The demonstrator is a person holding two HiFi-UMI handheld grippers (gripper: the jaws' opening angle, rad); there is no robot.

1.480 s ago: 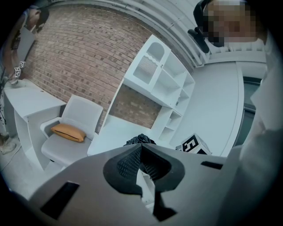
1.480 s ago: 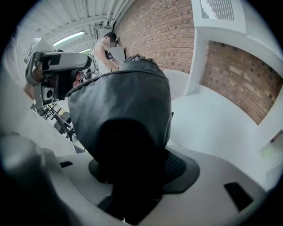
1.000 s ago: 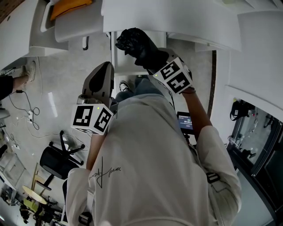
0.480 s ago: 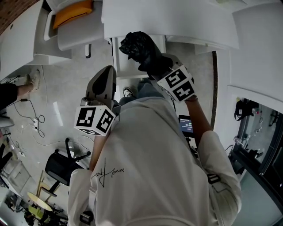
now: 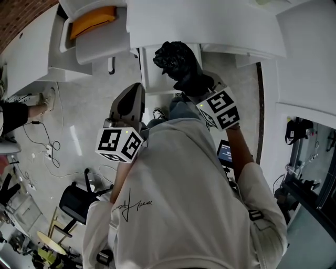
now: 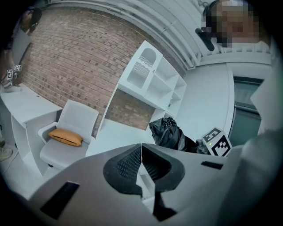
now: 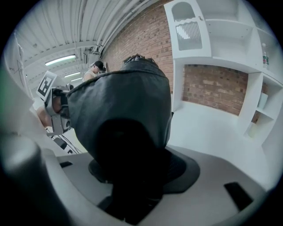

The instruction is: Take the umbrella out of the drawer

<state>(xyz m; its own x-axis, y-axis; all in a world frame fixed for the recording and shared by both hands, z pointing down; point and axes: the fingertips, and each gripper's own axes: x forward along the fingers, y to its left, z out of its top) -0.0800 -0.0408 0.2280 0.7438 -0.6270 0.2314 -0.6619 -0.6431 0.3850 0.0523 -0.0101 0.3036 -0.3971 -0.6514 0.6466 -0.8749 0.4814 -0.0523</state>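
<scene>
A black folded umbrella [image 5: 176, 57] is held up in front of the white counter [image 5: 210, 23], with my right gripper [image 5: 190, 79] shut on its lower end. In the right gripper view the umbrella [image 7: 126, 106] fills the space over the right gripper [image 7: 132, 176] and hides the jaw pads. My left gripper [image 5: 136, 89] is lower and to the left, shut, with nothing in it. In the left gripper view the left gripper [image 6: 141, 162] has its pads together, and the umbrella [image 6: 167, 132] shows beyond them. A white drawer unit [image 5: 152, 76] stands under the counter, behind the umbrella.
A white chair with an orange cushion [image 5: 93, 14] stands at the left of the counter. Cables [image 5: 44, 149] and a black office chair [image 5: 79, 202] are on the floor to the left. Another person's leg [image 5: 21, 110] is at the left edge. White shelves [image 6: 154, 79] rise against the brick wall.
Both grippers have drifted right and slightly down in the head view. The right gripper keeps its hold on the umbrella. The left gripper stays shut.
</scene>
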